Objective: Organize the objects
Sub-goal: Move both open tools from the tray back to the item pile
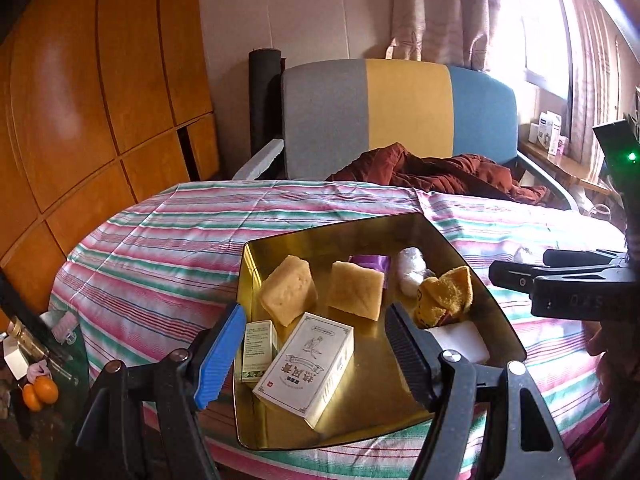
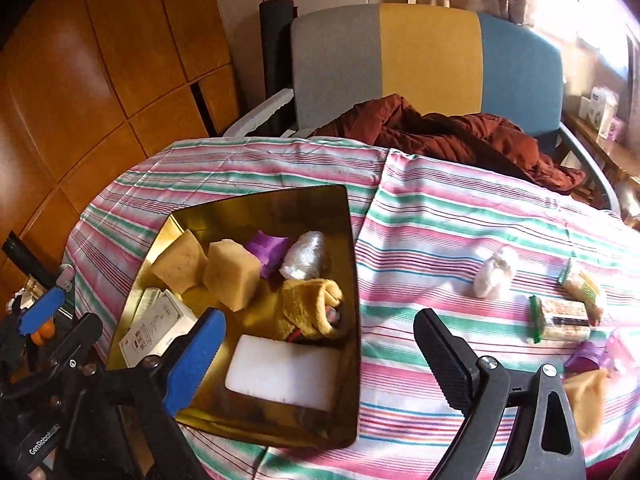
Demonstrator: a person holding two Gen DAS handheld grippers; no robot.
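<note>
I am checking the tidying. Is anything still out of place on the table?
Yes. Several items still lie on the striped cloth right of the gold tray: a white wad, two wrapped packets, a purple piece.

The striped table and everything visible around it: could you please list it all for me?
Shiny gold metal tray: one, table's left part.
Tan sponge blocks: two, in tray.
White cardboard boxes: two, tray's near-left corner.
White foam slab: one, in tray.
Yellow plush cloth: one, in tray.
Purple wrapper: one, in tray.
Wrapped snack packets: two, on striped cloth, right.
Rust quilted jacket: one, on chair.
Left gripper: open, above tray.
Right gripper: open.
</note>
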